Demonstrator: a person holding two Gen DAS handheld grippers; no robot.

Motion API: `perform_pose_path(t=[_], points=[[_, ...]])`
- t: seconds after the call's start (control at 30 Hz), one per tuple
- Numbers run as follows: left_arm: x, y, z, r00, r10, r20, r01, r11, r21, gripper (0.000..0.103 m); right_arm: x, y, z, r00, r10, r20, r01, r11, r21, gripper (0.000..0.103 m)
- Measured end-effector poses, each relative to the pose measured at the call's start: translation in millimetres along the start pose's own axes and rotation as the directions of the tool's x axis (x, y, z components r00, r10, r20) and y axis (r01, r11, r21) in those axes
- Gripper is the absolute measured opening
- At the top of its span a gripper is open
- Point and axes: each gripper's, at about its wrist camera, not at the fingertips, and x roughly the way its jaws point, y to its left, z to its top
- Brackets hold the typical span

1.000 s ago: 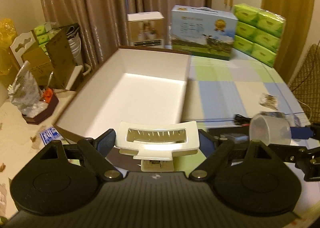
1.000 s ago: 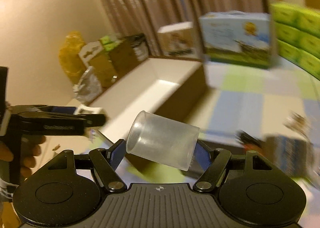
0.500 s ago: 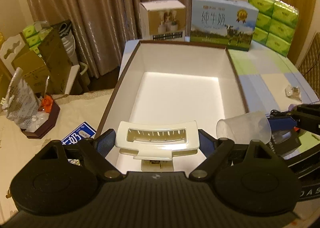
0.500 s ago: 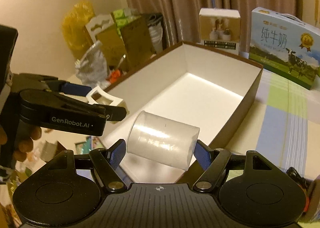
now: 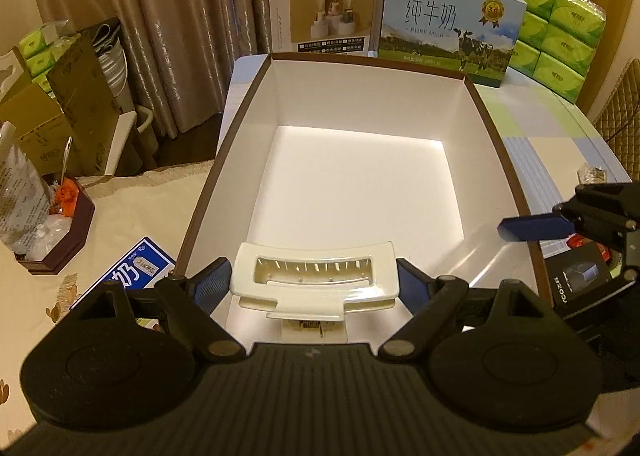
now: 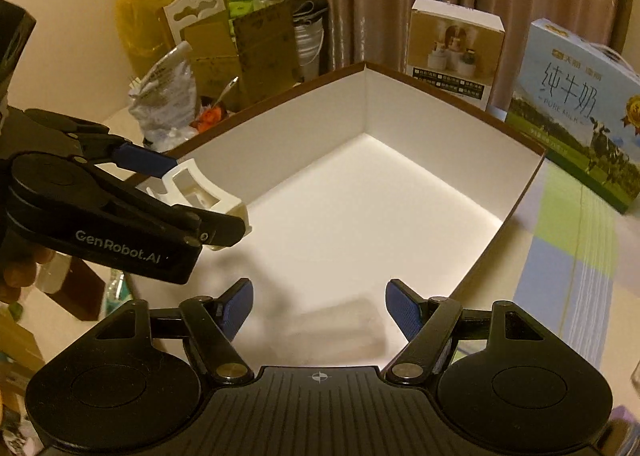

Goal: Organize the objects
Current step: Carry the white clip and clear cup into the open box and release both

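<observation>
The left claw (image 5: 314, 282) grips a cream plastic soap dish with a slotted tray (image 5: 314, 280) at lower centre, over the near end of the white cardboard box with a brown rim (image 5: 360, 183). The right claw (image 6: 320, 310) stands wide with nothing between its pads; a blurred translucent plastic cup (image 6: 340, 330) lies on its side below it, low in the frame, inside the box
</observation>
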Motion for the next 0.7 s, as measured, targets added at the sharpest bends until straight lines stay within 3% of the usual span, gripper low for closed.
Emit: perform_pose_path(t=[0.57,0.7], points=[[17,-4,1,0.998,-0.033,-0.056,0.035,0.999,0.034,0.084,-7,-3,-3,1.000,-0.004,0.004,0.004,1.000,0.011,0.081],[17,-5,1,0.998,-0.029,-0.059,0.032,0.998,0.047,0.091,-9,-2,-3,1.000,-0.004,0.005,0.004,1.000,0.009,0.083]])
